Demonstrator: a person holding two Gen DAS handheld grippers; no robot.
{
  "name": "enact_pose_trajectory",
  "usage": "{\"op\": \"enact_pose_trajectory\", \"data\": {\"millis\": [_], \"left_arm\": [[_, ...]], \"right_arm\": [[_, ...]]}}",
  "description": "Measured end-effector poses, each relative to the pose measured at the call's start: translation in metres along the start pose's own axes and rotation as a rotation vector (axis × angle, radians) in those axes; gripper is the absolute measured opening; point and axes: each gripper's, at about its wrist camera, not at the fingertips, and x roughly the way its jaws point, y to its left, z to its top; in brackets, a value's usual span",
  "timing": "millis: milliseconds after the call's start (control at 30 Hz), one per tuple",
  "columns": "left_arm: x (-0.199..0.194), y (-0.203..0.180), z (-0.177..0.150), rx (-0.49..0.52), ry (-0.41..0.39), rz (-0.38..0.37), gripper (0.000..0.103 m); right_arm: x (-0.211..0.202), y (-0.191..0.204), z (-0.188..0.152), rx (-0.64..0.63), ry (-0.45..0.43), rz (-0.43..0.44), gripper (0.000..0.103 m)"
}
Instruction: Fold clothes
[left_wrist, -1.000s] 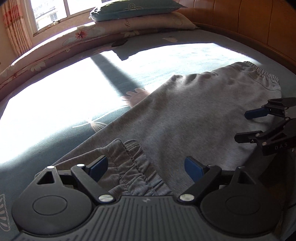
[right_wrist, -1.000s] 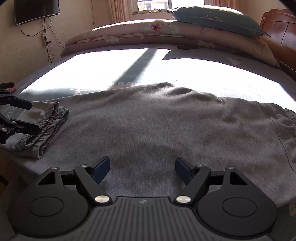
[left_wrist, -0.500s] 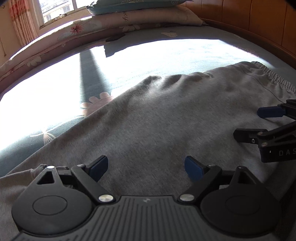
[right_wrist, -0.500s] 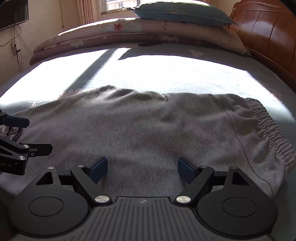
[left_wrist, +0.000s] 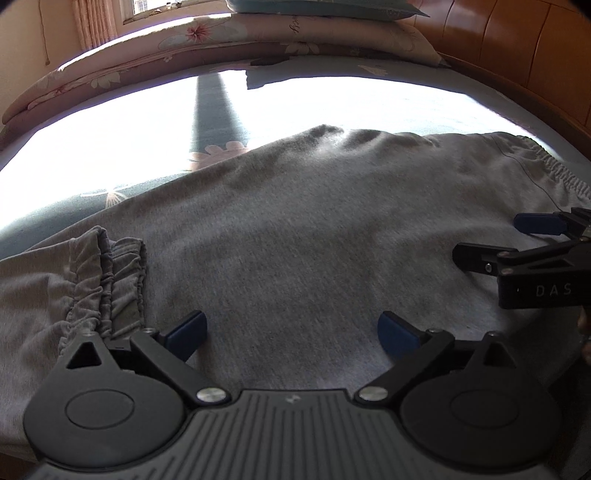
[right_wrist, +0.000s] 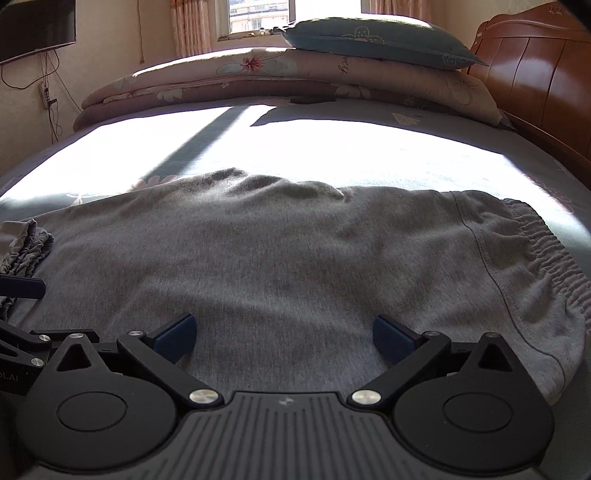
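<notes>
Landmark: the grey knit sweatpants (left_wrist: 295, 236), spread flat across the near part of the bed.

Nearest, the left gripper (left_wrist: 291, 332) is held low over the pants' near edge, angled down; jaws have just been opening and stand wide, blue pads clear of the cloth, nothing gripped. Same is seen w/ the right gripper (right_wrist: 282, 332), further along the near edge toward the waist end: jaws just opened, wide, nothing between the pads but fabric lying beneath. Each gripper is also caught from the side in the other's view, low over the cloth.

Left end of the pants: the gathered elastic ankle cuffs (left_wrist: 107, 280) are laid back on top of the leg, so a first fold seems done and let go. Right end: the ruched elastic waistband (right_wrist: 546, 258) lies flat, untouched by either tool. Probably the wide jaws are kept ready for a fresh grip along the near edge for the next fold; that is a guess.

Beyond the pants' far edge, the blue-green flower-print bedsheet (right_wrist: 332, 147) is washed out by sun. Farther still, a folded pink floral quilt (right_wrist: 258, 77) w/ a teal pillow (right_wrist: 369, 40) on it, stacked out of the way.
</notes>
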Motion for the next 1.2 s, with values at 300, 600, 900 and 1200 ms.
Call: {"op": "enact_pose_trajectory", "data": {"millis": [300, 600, 900, 1200], "left_arm": [[-0.011, -0.002, -0.014, -0.020, 0.001, 0.005, 0.100], [-0.008, 0.000, -0.015, -0.030, 0.001, -0.003, 0.102], [-0.029, -0.020, 0.000, 0.089, -0.130, -0.047, 0.102], [-0.003, -0.068, -0.007, 0.181, -0.094, -0.225, 0.102]], "right_arm": [[-0.007, 0.006, -0.012, -0.062, -0.054, -0.019, 0.103], [-0.024, -0.037, -0.009, 0.057, -0.050, -0.107, 0.103], [-0.056, -0.082, -0.035, 0.244, -0.197, -0.003, 0.103], [-0.055, -0.096, -0.039, 0.357, -0.264, -0.016, 0.103]]}}
